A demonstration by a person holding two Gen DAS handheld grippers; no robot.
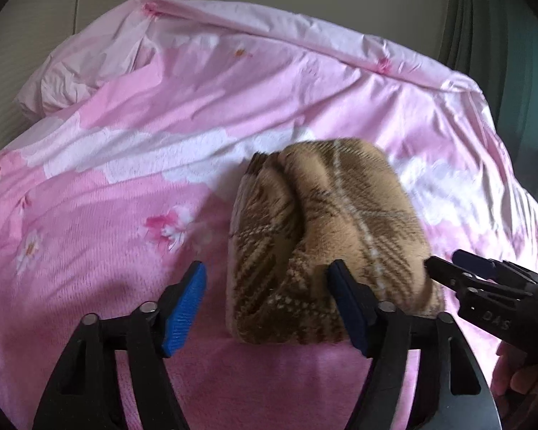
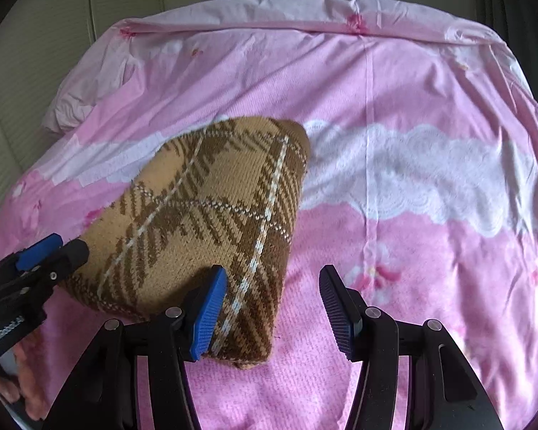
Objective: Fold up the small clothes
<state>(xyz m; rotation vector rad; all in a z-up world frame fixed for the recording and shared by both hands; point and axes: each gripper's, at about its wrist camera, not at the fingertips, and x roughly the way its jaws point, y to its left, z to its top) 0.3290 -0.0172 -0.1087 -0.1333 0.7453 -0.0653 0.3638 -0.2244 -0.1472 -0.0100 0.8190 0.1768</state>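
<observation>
Left claw (image 1: 267, 308) agape beside folded knit (image 1: 326, 236)

The left wrist view looks forward and down along the open left gripper (image 1: 269, 308) from close above a pink floral bedspread (image 1: 161, 165), with the folded tan plaid knitted garment (image 1: 326, 236) just ahead. The right wrist view faces the same way from the garment's (image 2: 204, 222) other side, past the open right gripper (image 2: 272, 311). Both share the garment, the bedspread (image 2: 412, 107), and each shows the other gripper at its edge
</observation>
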